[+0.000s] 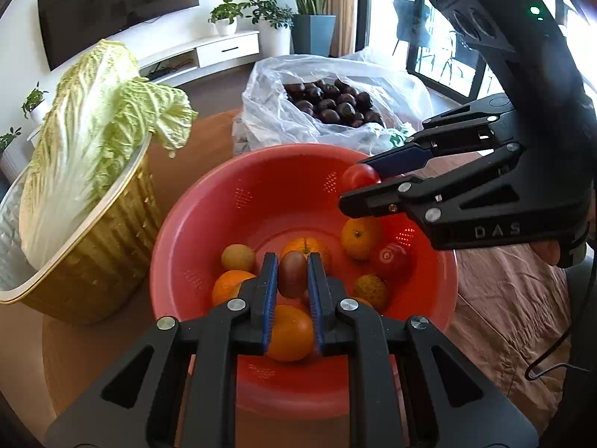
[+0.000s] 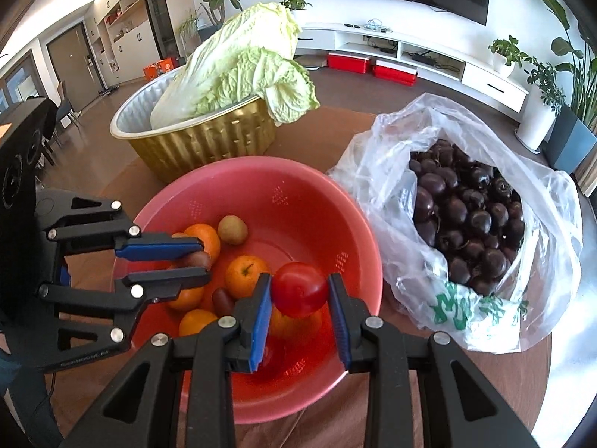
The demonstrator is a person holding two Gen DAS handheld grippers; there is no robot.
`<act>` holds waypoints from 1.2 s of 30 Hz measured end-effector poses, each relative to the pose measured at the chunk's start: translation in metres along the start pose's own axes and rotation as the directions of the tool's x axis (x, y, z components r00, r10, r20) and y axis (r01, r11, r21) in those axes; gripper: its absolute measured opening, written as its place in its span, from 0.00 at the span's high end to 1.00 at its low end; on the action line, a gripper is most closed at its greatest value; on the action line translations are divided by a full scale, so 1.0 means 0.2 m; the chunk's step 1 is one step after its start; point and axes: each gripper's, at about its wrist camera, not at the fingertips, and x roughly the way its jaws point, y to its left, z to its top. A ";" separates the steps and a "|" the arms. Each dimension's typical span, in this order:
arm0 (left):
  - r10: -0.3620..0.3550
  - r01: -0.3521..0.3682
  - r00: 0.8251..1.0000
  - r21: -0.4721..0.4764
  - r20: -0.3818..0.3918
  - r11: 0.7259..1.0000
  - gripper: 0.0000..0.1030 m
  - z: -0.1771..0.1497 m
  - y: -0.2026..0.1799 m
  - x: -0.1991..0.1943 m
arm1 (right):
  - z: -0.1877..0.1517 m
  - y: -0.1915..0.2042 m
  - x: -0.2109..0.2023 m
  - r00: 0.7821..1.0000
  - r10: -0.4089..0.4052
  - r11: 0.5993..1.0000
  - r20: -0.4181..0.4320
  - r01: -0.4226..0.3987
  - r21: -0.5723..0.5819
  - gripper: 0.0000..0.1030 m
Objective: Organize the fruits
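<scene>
A red colander bowl holds several oranges, a red tomato and small brownish fruits. My left gripper is shut on a small brown-red oval fruit, held above the bowl; it also shows in the right wrist view. My right gripper is shut on a red tomato above the bowl's right side; it also shows in the left wrist view.
A gold foil pan with a napa cabbage stands left of the bowl. A clear plastic bag of dark cherries lies to the right. All rest on a round wooden table.
</scene>
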 end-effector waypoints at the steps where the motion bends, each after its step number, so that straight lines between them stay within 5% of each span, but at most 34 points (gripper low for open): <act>1: 0.004 -0.004 1.000 -0.004 0.003 1.000 0.85 0.00 0.00 -0.01 | 0.01 -0.01 0.00 1.000 0.002 1.000 -0.001 -0.002 0.009 0.65; 7: 0.013 -0.012 1.000 -0.022 0.010 1.000 0.83 0.00 0.01 -0.02 | 0.02 -0.05 -0.05 1.000 0.019 0.999 0.020 -0.020 0.048 0.60; 10: 0.013 -0.012 1.000 -0.023 0.017 1.000 0.63 -0.01 -0.01 -0.04 | 0.02 -0.06 -0.09 0.999 0.021 0.998 0.034 -0.023 0.052 0.60; 11: 0.015 -0.014 1.000 -0.021 0.023 1.000 0.39 -0.01 -0.01 -0.04 | 0.02 -0.06 -0.11 0.999 0.018 0.998 0.040 -0.020 0.055 0.60; 12: 0.017 -0.016 0.999 -0.023 0.037 1.000 0.29 0.00 -0.01 -0.05 | 0.01 -0.06 -0.13 0.999 0.017 0.998 0.048 -0.020 0.058 0.60; 19: 0.027 -0.022 0.994 -0.040 0.104 0.999 0.28 -0.03 -0.07 -0.19 | -0.06 -0.02 -0.31 0.995 0.003 0.999 0.102 -0.008 0.048 0.60; 21: 0.056 -0.050 0.988 -0.044 0.145 0.998 0.06 -0.06 -0.10 -0.27 | -0.09 0.01 -0.38 0.992 -0.007 0.999 0.128 0.002 0.036 0.59; 23: 0.086 -0.078 0.976 -0.048 0.200 0.996 0.00 -0.10 -0.13 -0.37 | -0.12 0.05 -0.45 0.987 -0.018 1.000 0.161 0.014 0.027 0.56; 29: 0.186 -0.143 0.906 -0.139 0.379 0.980 0.00 -0.25 -0.26 -0.77 | -0.24 0.17 -0.70 0.955 -0.052 0.998 0.292 0.045 0.032 0.35; 32: 0.287 -0.182 0.830 -0.256 0.478 0.950 0.00 -0.31 -0.35 -1.03 | -0.30 0.22 -0.83 0.927 -0.069 0.997 0.368 0.053 0.053 0.26; 34: 0.424 -0.258 0.756 -0.369 0.498 0.893 0.00 -0.36 -0.40 -1.20 | -0.34 0.25 -0.96 0.894 -0.094 0.995 0.439 0.065 0.081 0.18; 35: 0.474 -0.285 0.731 -0.411 0.490 0.866 0.00 -0.36 -0.42 -1.26 | -0.35 0.26 -1.01 0.876 -0.112 0.993 0.470 0.077 0.093 0.16; 36: 0.496 -0.295 0.729 -0.437 0.471 0.849 0.00 -0.34 -0.42 -1.31 | -0.37 0.28 -1.09 0.842 -0.142 0.989 0.521 0.095 0.117 0.09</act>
